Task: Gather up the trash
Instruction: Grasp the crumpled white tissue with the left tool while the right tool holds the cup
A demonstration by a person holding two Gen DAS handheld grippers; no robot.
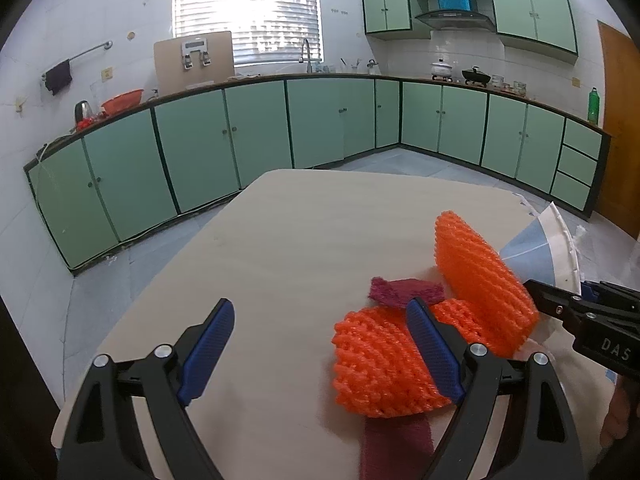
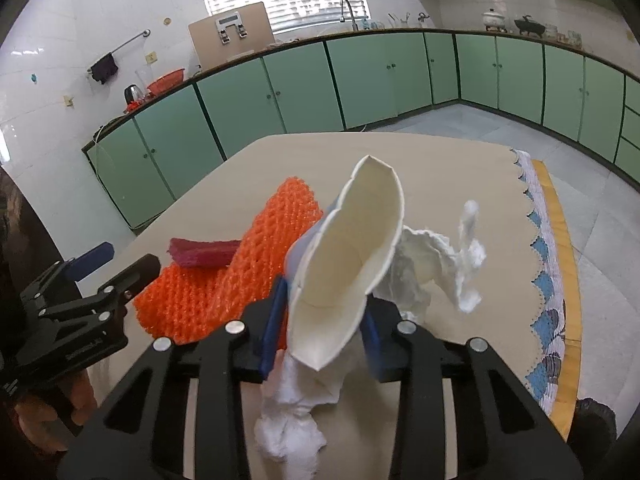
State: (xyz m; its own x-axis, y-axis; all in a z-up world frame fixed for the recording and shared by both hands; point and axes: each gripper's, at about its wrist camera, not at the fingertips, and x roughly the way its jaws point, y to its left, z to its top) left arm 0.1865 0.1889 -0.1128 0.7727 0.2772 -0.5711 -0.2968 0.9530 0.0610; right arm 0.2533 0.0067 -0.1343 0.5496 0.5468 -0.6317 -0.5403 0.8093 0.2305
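Note:
My right gripper [image 2: 322,328] is shut on a crushed white paper cup [image 2: 352,264], holding it above the table; the cup also shows in the left wrist view [image 1: 548,248]. Crumpled white tissue [image 2: 432,268] lies behind it and more tissue [image 2: 292,424] under the gripper. Orange foam fruit netting [image 1: 384,364] lies on the beige table [image 1: 280,248], with a second piece [image 1: 480,276] raised beside it. A maroon strip [image 1: 404,290] lies among them. My left gripper [image 1: 320,352] is open, its right finger [image 1: 434,352] over the netting. The right gripper [image 1: 592,320] shows at the right edge.
Green kitchen cabinets [image 1: 256,132] run along the walls beyond the table's far edge. A patterned mat with a scalloped border [image 2: 548,272] lies along the table's right side. The left gripper [image 2: 80,300] shows at the left of the right wrist view.

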